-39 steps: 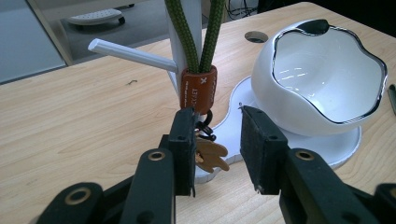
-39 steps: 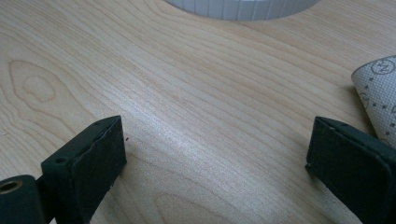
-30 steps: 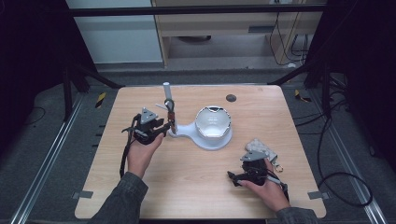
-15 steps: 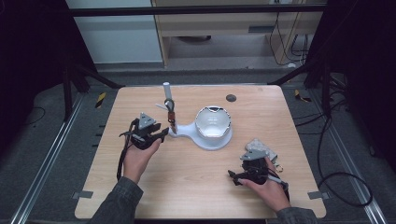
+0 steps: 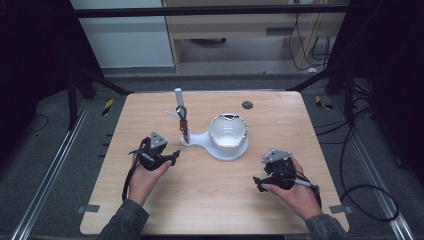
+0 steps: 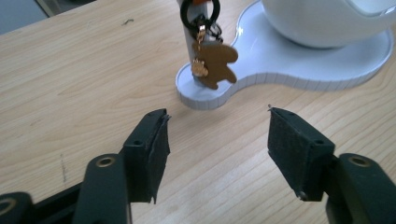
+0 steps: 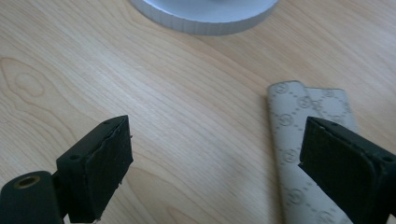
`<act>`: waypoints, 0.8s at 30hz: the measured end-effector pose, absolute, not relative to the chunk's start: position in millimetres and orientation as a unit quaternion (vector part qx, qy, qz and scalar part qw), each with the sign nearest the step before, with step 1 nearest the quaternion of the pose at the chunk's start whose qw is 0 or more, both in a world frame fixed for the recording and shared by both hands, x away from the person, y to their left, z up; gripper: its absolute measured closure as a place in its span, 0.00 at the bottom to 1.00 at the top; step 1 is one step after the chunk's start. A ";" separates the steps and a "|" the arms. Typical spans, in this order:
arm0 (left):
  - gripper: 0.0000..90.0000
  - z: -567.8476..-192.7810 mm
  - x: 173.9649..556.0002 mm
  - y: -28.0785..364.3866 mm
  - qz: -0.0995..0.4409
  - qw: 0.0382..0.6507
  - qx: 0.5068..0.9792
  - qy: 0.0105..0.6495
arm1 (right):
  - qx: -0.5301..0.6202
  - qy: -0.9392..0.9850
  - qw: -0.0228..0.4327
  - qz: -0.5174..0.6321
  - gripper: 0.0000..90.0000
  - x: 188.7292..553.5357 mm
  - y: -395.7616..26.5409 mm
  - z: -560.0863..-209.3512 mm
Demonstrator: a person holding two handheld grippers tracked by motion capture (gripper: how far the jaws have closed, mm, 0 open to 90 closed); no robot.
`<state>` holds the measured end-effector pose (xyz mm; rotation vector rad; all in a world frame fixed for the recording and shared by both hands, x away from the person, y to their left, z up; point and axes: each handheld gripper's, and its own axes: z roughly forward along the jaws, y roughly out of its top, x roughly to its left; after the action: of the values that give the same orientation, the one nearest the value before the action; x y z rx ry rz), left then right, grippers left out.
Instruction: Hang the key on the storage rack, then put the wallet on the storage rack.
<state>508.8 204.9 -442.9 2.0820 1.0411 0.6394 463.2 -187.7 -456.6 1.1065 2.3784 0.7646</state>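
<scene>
Off to the sides of my feed

I see a pale wooden surface (image 5: 210,200) with a small dark round disc (image 5: 247,105) near its far edge, yellow-black striped tape (image 5: 108,106) on the grey floor (image 5: 50,135), and black cables (image 5: 360,165) trailing at right.

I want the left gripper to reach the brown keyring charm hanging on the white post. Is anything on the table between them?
Nothing visible. The open left gripper faces the brown bear-shaped charm on the white post, with bare wooden table between. The white stand's base sits just beneath the charm.
</scene>
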 end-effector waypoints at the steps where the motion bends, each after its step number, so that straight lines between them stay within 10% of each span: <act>1: 0.41 -444.9 508.0 205.2 0.249 0.350 0.810 0.400 | 0.399 0.853 0.202 0.270 0.11 464.3 -189.0 -453.2; 24: 0.23 -473.2 502.9 239.4 0.241 0.339 0.790 0.450 | 0.444 0.853 0.176 0.209 0.11 482.3 -242.2 -419.9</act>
<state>502.9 239.4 -473.2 2.0582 1.1726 0.6273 482.3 -242.2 -419.9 1.2586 2.4164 0.5905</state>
